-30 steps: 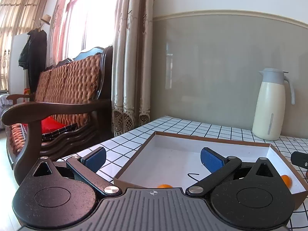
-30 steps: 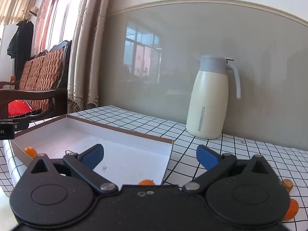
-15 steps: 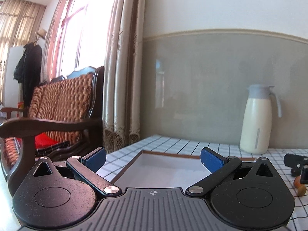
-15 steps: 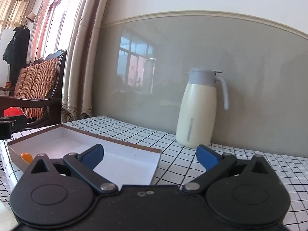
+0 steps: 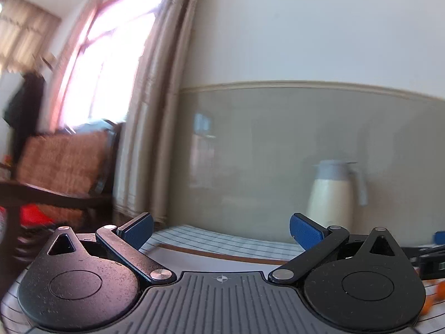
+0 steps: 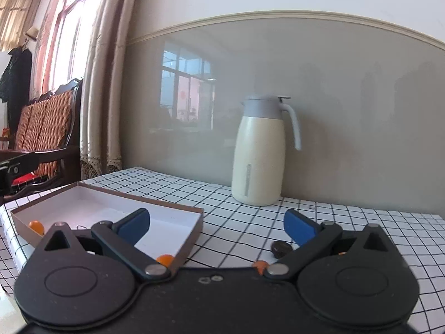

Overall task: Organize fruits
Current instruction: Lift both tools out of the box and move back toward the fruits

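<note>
1. Right wrist view: two small orange fruits are being held in a shallow box, one at its left end and one at its near right corner.
2. Another orange fruit and a dark fruit are being left on the checked tablecloth, just beside the box.
3. A cream jug is being seen by the wall.
4. The right gripper is being held spread wide, gripping nothing.
5. The left gripper is likewise being held spread and empty above the blurred box.

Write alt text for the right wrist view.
The open right gripper hovers over a checked tablecloth. A shallow box at left holds two small orange fruits, and a cream jug stands behind.
</note>
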Tool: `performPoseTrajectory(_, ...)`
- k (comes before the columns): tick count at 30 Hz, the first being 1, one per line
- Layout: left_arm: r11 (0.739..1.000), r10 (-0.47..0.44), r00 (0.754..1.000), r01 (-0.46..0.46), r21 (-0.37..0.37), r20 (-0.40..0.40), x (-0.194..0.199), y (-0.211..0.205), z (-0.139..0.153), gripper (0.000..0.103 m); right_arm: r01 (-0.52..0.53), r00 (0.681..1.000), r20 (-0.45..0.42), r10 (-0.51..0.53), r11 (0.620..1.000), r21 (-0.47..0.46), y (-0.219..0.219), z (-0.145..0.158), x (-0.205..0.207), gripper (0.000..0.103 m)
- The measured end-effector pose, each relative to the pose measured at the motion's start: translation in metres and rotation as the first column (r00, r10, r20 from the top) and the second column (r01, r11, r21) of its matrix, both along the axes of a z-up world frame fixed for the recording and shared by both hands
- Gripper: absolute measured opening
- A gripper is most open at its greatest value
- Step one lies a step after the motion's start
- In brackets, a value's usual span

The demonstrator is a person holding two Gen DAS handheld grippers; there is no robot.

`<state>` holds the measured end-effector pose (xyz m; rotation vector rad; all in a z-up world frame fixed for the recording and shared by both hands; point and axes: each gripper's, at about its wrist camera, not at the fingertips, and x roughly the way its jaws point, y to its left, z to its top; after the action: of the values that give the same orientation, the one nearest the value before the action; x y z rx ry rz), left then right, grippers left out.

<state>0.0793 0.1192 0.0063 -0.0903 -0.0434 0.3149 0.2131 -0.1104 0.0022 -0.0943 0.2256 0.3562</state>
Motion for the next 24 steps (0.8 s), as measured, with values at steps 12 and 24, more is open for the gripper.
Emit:
performPoseTrajectory(12, 0.990, -0.133, 0.985, 0.128, -0.053, -0.111, 0.012, -0.038, -0.002, 0.103, 0.095, 0.995, -0.004, -0.095, 0.995, 0.000, -0.047, 0.001, -0.007, 0.097)
performPoseTrajectory(24, 0.967, -0.245, 0.954, 0.254, 0.029, -0.175, 0.025, -0.098, -0.006, 0.103, 0.198, 0.980, -0.027, -0.198, 0.980, -0.008, -0.094, -0.002, -0.011, 0.097)
